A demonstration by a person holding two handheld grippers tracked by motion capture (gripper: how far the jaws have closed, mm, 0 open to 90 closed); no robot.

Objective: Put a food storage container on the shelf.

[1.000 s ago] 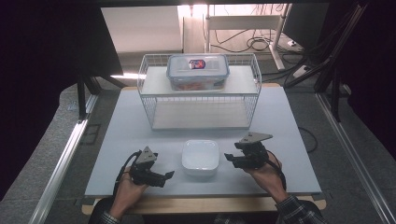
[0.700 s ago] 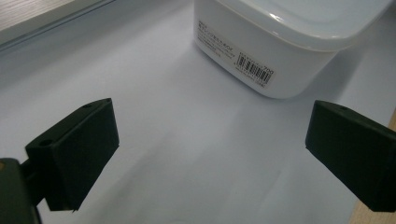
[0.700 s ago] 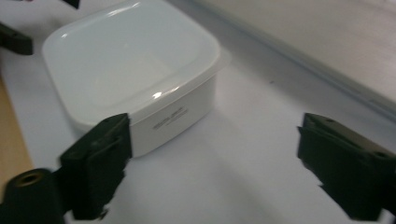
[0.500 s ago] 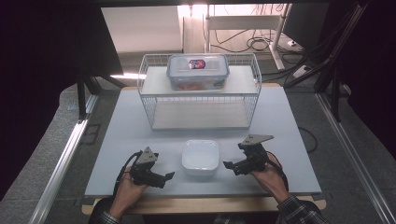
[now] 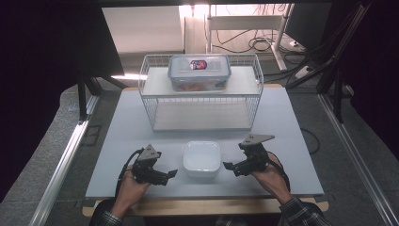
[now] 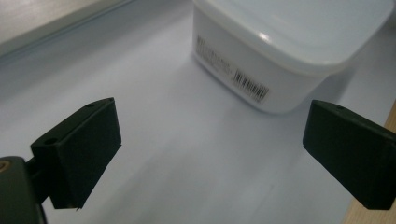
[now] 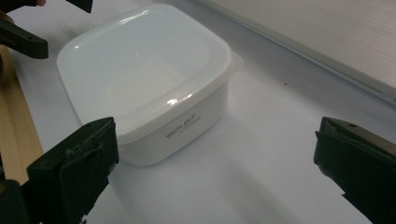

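The jaws of the right tool [image 5: 233, 167] have just been opened wide, and nothing is seen between them in the right gripper view. The small white lidded container [image 5: 202, 158] is left free on the worktop [image 5: 117, 136], near its front edge and between the two tools. From this it is judged that no grip on the container is made yet. The left tool [image 5: 170, 175] is also held wide open, with the container just ahead of its jaws. Two tools are counted, one white container, and one wire basket [image 5: 148, 108] at the back. One clear lidded box [image 5: 199, 70] is placed on top of the basket.
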